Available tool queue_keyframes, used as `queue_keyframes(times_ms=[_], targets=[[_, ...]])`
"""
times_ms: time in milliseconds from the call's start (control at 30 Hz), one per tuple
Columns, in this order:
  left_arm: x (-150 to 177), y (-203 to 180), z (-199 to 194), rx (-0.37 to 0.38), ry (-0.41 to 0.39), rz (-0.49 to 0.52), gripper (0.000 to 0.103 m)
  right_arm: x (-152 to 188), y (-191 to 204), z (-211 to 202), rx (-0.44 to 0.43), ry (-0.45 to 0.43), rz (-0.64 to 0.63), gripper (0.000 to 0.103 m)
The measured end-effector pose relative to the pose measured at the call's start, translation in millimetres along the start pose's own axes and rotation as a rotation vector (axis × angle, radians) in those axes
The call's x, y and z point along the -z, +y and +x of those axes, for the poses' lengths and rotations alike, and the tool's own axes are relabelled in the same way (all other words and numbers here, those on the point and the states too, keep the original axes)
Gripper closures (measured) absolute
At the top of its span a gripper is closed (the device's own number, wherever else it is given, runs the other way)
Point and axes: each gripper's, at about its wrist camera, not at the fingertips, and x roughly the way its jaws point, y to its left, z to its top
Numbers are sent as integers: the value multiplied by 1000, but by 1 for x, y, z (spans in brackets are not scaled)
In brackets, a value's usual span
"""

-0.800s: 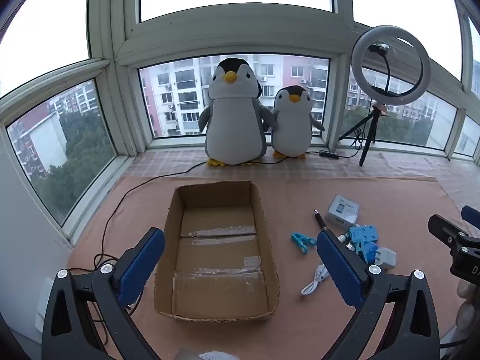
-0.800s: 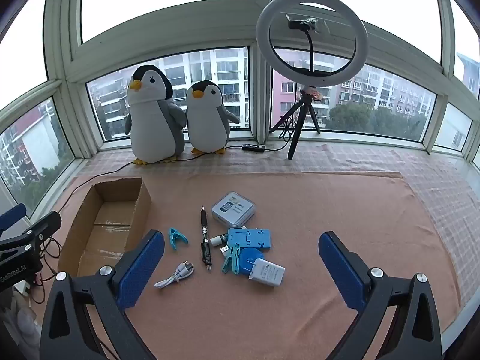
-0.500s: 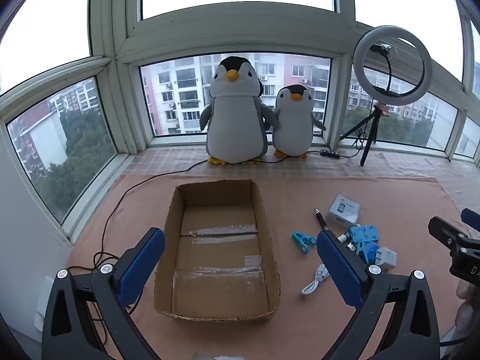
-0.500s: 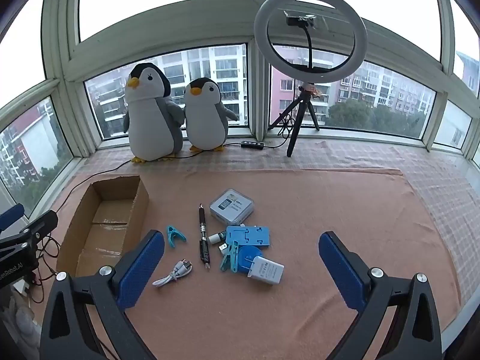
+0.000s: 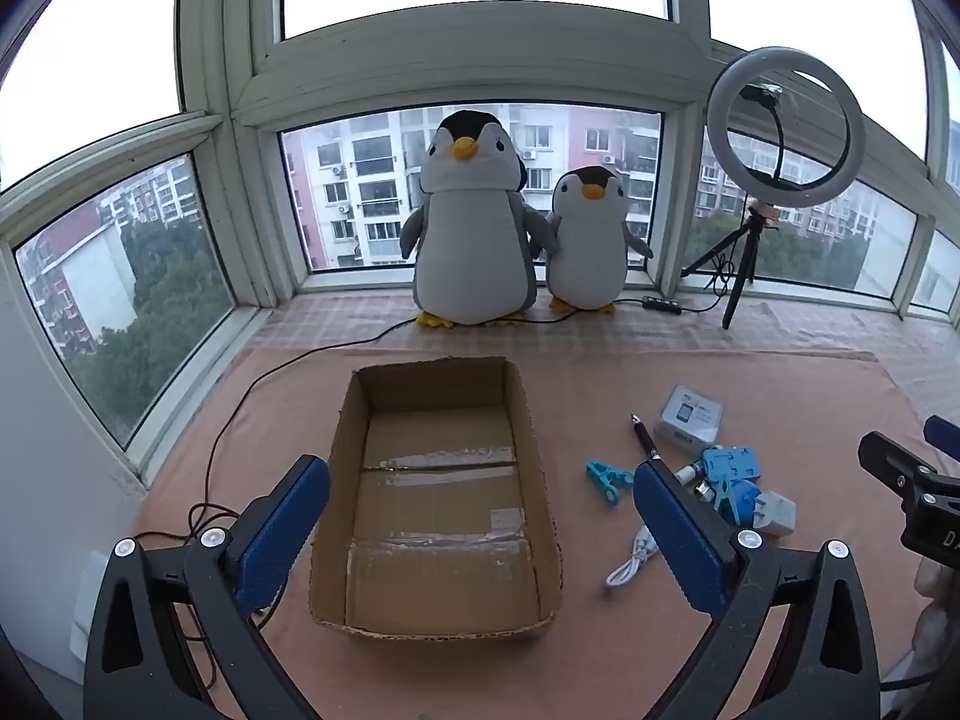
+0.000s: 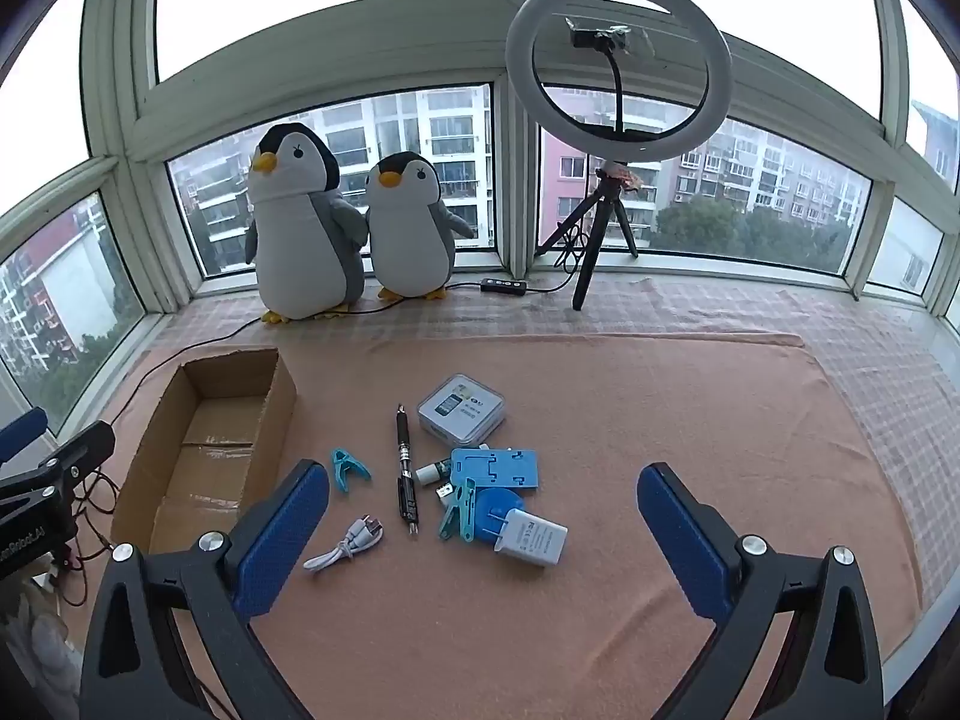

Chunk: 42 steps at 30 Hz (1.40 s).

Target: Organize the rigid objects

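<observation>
**Over the surface, both tools empty: the risks I see**

Beside the empty cardboard box (image 5: 438,498) lies the crowded pile (image 6: 486,492). My left tool (image 5: 480,534) and right tool (image 6: 483,534) hover wide open, holding nothing. Closing there may catch two touching items or push the charger (image 6: 531,537) away.

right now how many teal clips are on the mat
2. One teal clip lies alone between the cardboard box and the black pen. The other teal clip sits in the pile, against the white charger. More could be hidden under the pile.
</observation>
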Motion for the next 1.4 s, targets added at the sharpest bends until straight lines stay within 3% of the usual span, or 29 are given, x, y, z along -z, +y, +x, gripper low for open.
queue_keyframes(times_ms=[1400], targets=[[1,1,6,0,12,5,0,2,4,3,-4,17,-2,1]])
